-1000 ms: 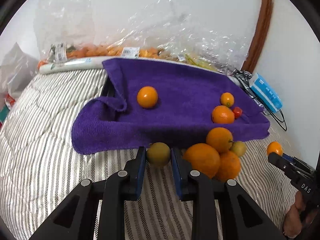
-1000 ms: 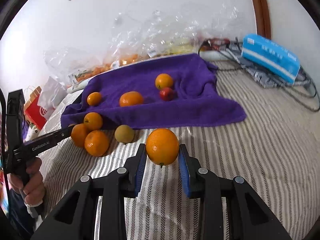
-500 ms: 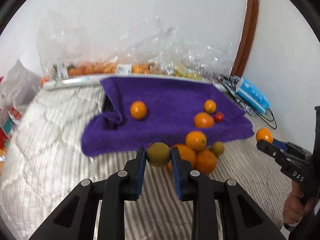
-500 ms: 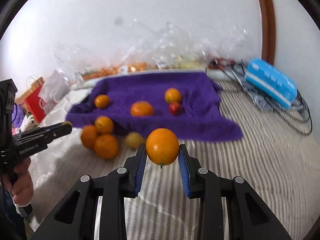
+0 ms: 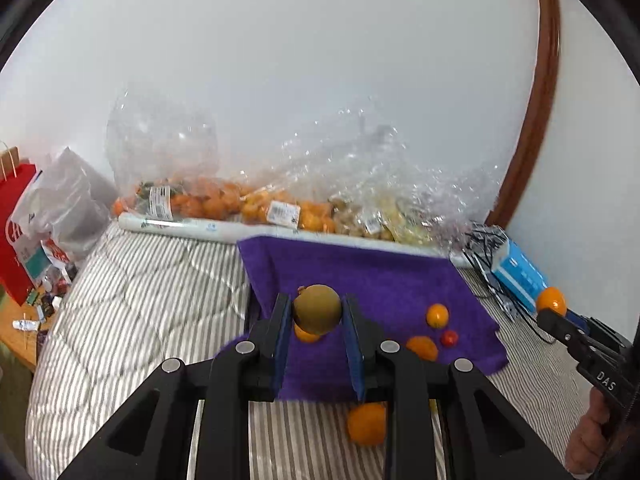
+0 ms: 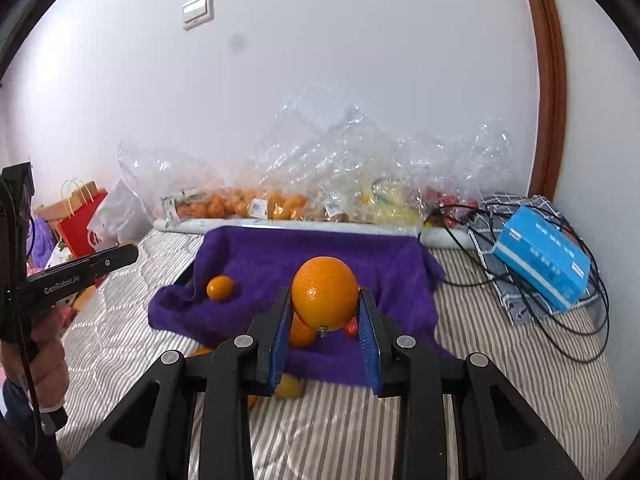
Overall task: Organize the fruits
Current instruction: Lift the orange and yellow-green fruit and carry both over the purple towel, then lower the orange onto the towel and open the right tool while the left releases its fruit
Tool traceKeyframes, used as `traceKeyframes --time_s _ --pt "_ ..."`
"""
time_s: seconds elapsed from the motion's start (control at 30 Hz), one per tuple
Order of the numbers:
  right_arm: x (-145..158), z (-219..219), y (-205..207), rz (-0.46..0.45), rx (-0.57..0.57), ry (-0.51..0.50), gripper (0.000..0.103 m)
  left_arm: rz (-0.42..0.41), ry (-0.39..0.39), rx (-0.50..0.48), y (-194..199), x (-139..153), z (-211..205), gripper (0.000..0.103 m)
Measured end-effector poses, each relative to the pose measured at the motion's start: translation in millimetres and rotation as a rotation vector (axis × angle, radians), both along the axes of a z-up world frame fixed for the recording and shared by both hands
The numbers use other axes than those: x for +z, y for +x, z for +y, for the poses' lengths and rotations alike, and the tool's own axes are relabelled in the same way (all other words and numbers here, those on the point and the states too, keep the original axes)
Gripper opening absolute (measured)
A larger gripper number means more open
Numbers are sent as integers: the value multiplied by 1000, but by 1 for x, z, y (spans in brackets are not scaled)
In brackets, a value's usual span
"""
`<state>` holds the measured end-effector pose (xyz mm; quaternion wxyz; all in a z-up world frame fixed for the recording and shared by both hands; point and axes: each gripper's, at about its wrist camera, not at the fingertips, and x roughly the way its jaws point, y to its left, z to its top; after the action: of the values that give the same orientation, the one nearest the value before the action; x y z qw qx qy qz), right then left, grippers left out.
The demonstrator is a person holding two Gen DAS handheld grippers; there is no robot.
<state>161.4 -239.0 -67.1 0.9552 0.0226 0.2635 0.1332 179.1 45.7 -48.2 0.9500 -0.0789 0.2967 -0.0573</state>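
My left gripper (image 5: 316, 316) is shut on a greenish-brown round fruit (image 5: 317, 309), held in the air above the purple towel (image 5: 360, 276). In the right wrist view my right gripper (image 6: 325, 312) is shut on a large orange (image 6: 325, 294), also raised over the purple towel (image 6: 280, 256). On the towel lie a small orange (image 5: 437, 315), a flatter orange (image 5: 422, 347) and a small red fruit (image 5: 449, 337). Another small orange (image 6: 220, 288) rests at the towel's left. Loose fruit sits on the striped bedding below the towel edge: an orange (image 5: 367, 424) and a yellowish fruit (image 6: 289, 387).
Clear plastic bags of oranges and other fruit (image 5: 256, 204) line the wall behind the towel. A blue box (image 6: 542, 258) lies on black cables at the right. A red paper bag (image 5: 16, 224) stands off the bed's left side. A hand (image 6: 40, 356) holds the other gripper's handle.
Both grippers have risen with their fruit still held. The towel and the loose pile of oranges now sit lower and farther away in both views, and more of the wall shows.
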Motion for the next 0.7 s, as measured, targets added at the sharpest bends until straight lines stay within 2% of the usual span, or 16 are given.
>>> traceKeyframes --time_s 0.1,0.47,0.57,0.7 --pt "4 -2 10 -14 -9 -26 32 -9 2 7 9 2 -5 24" --pt "-5 -4 50 -35 -26 9 32 17 -10 2 51 -11 -21 24" --pt "-11 -3 65 -31 -34 1 32 11 -21 1 65 -20 -24 24" --pt "-24 -5 84 -18 -40 5 32 52 -39 7 80 -40 -21 24"
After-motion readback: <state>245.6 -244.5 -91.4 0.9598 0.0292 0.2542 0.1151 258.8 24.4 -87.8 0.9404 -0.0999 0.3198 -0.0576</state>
